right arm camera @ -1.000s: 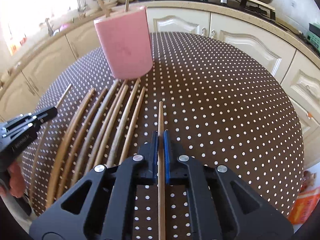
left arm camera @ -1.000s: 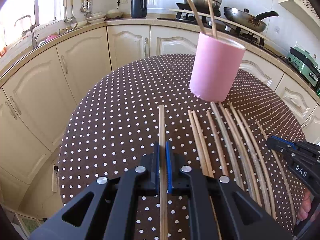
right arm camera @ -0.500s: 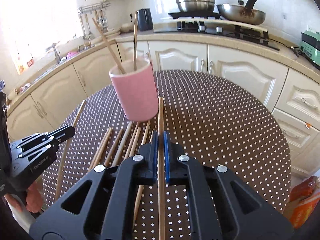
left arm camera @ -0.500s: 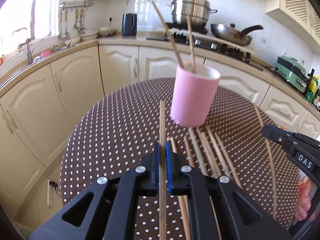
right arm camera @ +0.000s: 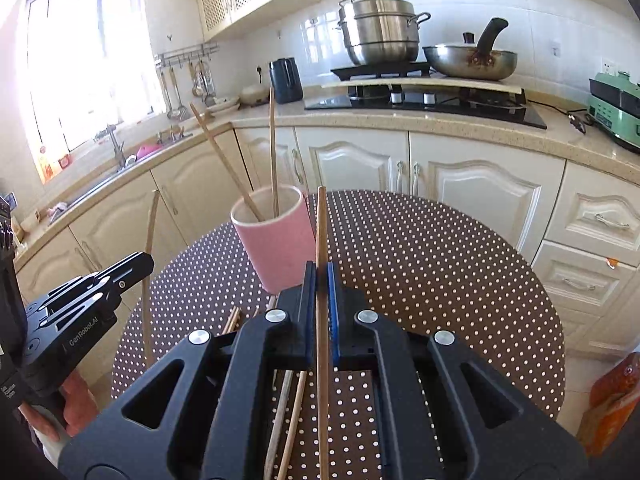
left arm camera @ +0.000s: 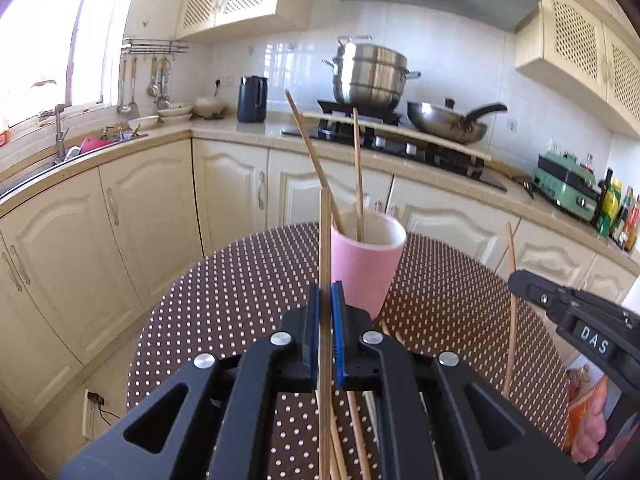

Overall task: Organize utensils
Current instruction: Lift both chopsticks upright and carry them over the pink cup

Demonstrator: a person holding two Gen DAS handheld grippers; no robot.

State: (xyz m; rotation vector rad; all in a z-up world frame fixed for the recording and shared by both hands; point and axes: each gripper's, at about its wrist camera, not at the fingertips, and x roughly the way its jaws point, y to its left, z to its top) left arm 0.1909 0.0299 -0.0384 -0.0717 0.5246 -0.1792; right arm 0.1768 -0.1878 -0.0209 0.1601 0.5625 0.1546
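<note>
My left claw [left arm camera: 325, 312] is closed on a wooden chopstick [left arm camera: 325, 248], stick pinched between the blue pads and pointing up past the rim of the pink cup [left arm camera: 366, 264]. My right claw [right arm camera: 320, 292] is likewise clamped on a second chopstick [right arm camera: 321, 232], tip level with the cup rim, just right of the cup in that view. Cup stands upright on the dotted surface [right arm camera: 440, 272] with two chopsticks [left arm camera: 356, 168] already leaning inside. Loose chopsticks [right arm camera: 294, 412] lie on the surface below both claws, near the cup base. Both held sticks are clear of the surface, neither in the cup.
</note>
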